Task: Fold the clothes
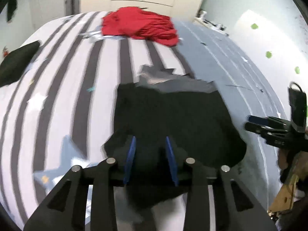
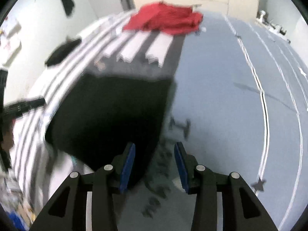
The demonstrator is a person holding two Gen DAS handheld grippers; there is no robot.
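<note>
A black garment [image 1: 169,115] lies folded flat on the bed, where the striped cover [image 1: 67,77] meets the grey-blue sheet [image 1: 221,61]. My left gripper [image 1: 151,140] hovers over its near edge, open, with only the cloth below showing in the gap between the blue pads. In the right wrist view the black garment [image 2: 107,115] fills the left half. My right gripper [image 2: 155,146] stands open at its right edge, with bare grey sheet between the pads. The right gripper [image 1: 250,123] also shows at the right of the left wrist view.
A crumpled red garment [image 1: 138,27] [image 2: 165,19] lies at the far end of the bed. Another dark piece of clothing [image 1: 17,61] rests on the bed's left edge. White walls and cupboards stand beyond. The picture is blurred.
</note>
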